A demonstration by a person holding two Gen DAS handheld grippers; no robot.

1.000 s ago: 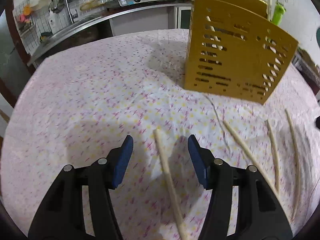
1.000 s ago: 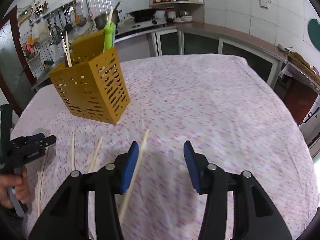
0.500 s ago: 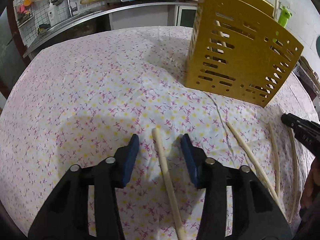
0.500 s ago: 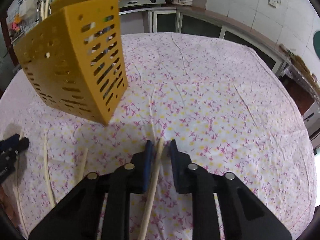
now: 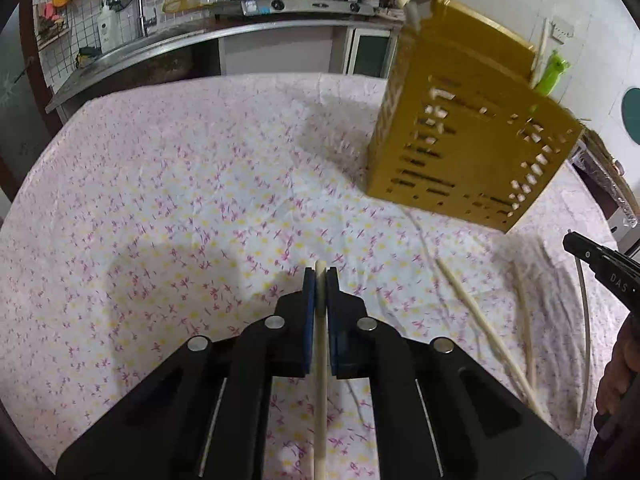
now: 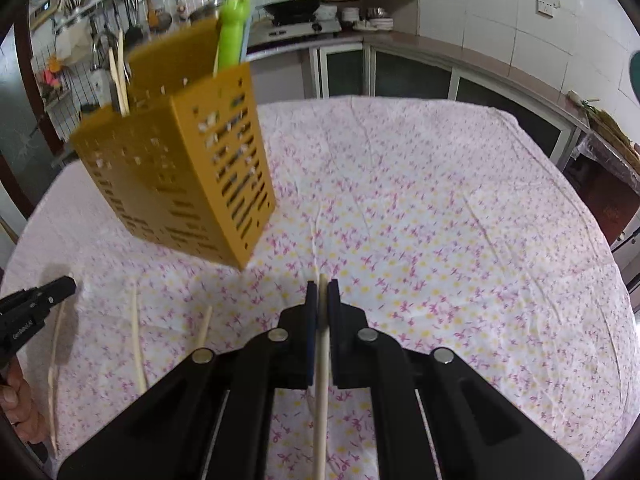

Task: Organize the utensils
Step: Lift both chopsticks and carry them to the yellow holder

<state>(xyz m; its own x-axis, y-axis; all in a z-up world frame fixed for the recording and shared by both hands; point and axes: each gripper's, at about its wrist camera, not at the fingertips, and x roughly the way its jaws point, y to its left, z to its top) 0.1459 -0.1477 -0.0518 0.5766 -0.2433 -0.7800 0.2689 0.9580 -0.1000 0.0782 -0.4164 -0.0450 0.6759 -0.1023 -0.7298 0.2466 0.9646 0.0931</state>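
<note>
My left gripper (image 5: 320,280) is shut on a pale wooden chopstick (image 5: 321,380) that runs back between the blue pads. My right gripper (image 6: 323,294) is shut on another chopstick (image 6: 323,384) the same way. The yellow slotted utensil holder (image 5: 468,152) stands on the table ahead to the right in the left wrist view and ahead to the left in the right wrist view (image 6: 180,184). It holds chopsticks and a green utensil (image 6: 232,36). Loose chopsticks (image 5: 480,320) lie on the cloth; they also show in the right wrist view (image 6: 136,340).
The table carries a floral tablecloth (image 5: 180,200). A kitchen counter with a sink, pot and stove (image 5: 256,4) runs behind it. The right gripper's tip (image 5: 600,264) shows at the right edge of the left wrist view; the left gripper's tip (image 6: 36,304) shows at the left edge of the right.
Both grippers have closed from open onto the chopsticks between their pads. Both have risen a little off the cloth with them.
</note>
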